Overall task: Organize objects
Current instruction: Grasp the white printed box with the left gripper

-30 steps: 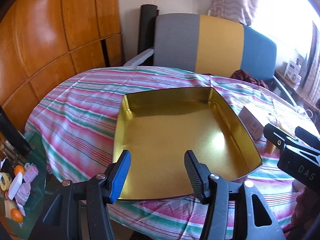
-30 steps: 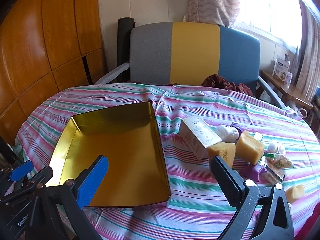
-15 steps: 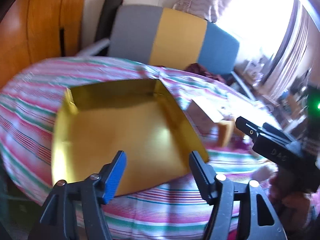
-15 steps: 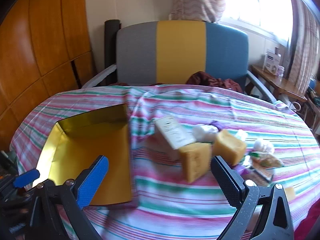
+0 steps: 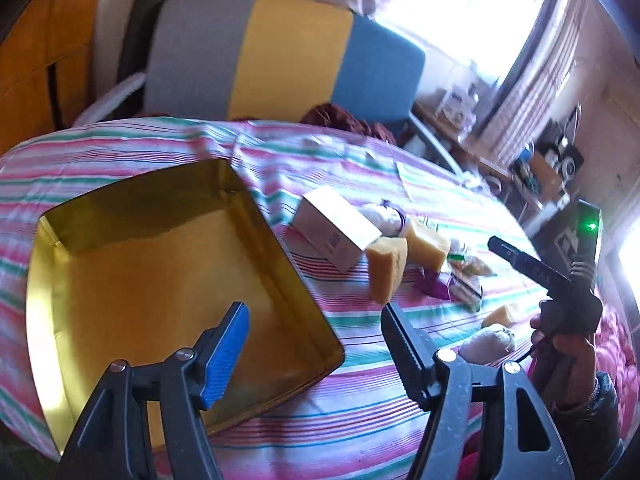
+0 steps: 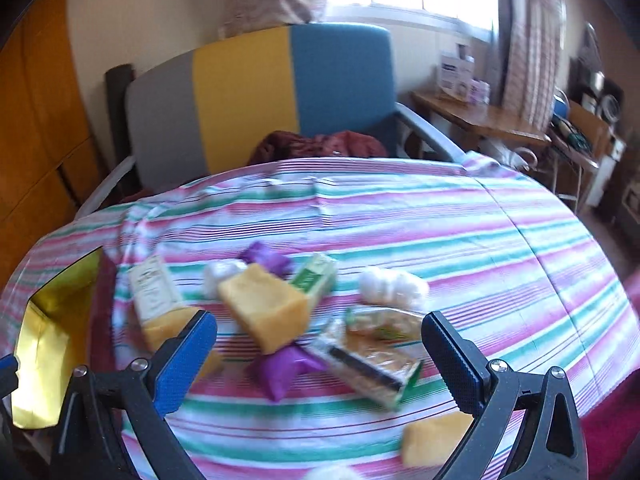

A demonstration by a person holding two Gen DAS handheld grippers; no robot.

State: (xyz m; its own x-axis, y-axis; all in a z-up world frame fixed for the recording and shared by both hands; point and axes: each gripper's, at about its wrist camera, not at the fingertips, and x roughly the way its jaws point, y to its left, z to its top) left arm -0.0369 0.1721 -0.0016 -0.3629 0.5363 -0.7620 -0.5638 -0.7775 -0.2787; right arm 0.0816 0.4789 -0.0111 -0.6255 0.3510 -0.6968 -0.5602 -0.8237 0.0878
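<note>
Striped in pink, green and white, the cloth-covered round table stood in front of a grey, yellow and blue armchair.

Only the left wrist view took in the whole open gold metal tin, a shallow rectangular tray with nothing in it, lying on the left part of the table with its long axis running from the near edge away toward the armchair. In the right wrist view just a corner of that tin showed at the left border. The left view also showed the person's hand gripping the right gripper's handle at the right border.

The right wrist view laid out the loose pile more fully: a white rectangular carton lying flat beside the tin, long axis pointing away toward the armchair; a large yellow sponge block tilted just right of it; purple wrapped packets; a clear plastic packet of biscuits lying slantwise; a white cotton ball; and a small yellow sponge piece near the table edge.

The left gripper hung over the tin's near right corner, its jaws having just been opening, nothing between them. The right gripper hovered above the pile with fingers spread wide, touching nothing.
</note>
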